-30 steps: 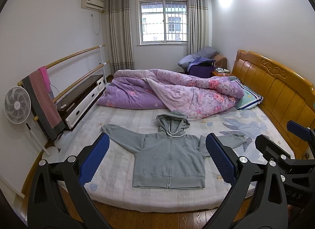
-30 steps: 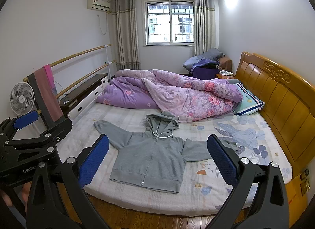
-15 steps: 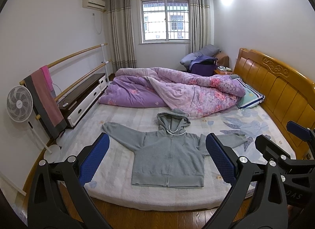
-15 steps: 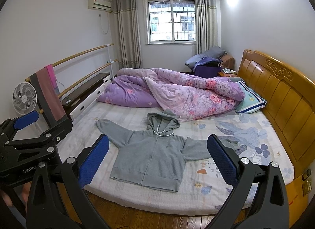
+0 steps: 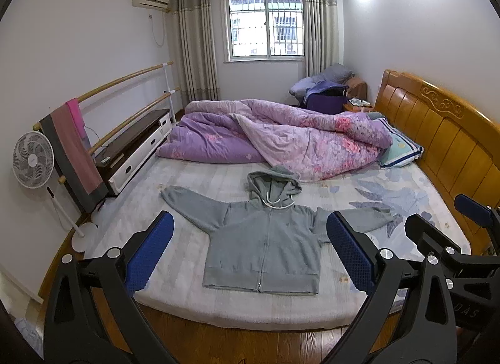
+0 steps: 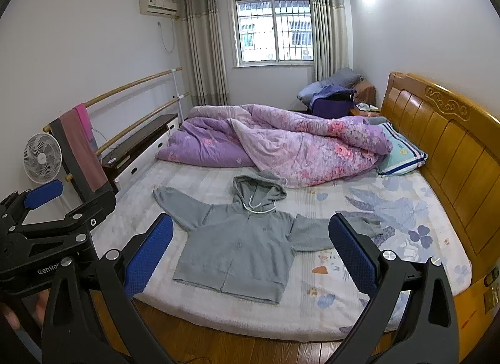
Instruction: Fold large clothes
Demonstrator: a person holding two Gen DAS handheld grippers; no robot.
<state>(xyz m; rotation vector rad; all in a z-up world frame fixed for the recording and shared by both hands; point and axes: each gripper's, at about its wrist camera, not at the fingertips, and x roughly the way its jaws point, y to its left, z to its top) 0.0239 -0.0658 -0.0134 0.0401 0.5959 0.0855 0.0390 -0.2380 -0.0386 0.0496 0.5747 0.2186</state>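
A grey zip-up hoodie (image 5: 265, 239) lies flat, front up, on the bed (image 5: 187, 295) with both sleeves spread and the hood toward the quilt. It also shows in the right wrist view (image 6: 240, 245). My left gripper (image 5: 250, 248) is open and empty, held in the air short of the bed's near edge. My right gripper (image 6: 250, 248) is open and empty too, at about the same distance. Each gripper shows at the edge of the other's view, the right one (image 5: 468, 239) and the left one (image 6: 47, 223).
A purple floral quilt (image 5: 281, 135) is heaped across the far half of the bed, with a pillow (image 5: 400, 148) by the wooden headboard (image 5: 437, 132). A fan (image 5: 31, 160), a rail with towels (image 5: 75, 151) and a low cabinet (image 5: 134, 148) stand at the left. Wooden floor runs below.
Both views have drifted slightly, so the hoodie and bed sit a little higher and further left in frame. Both grippers stay open and empty. The hoodie has not moved.
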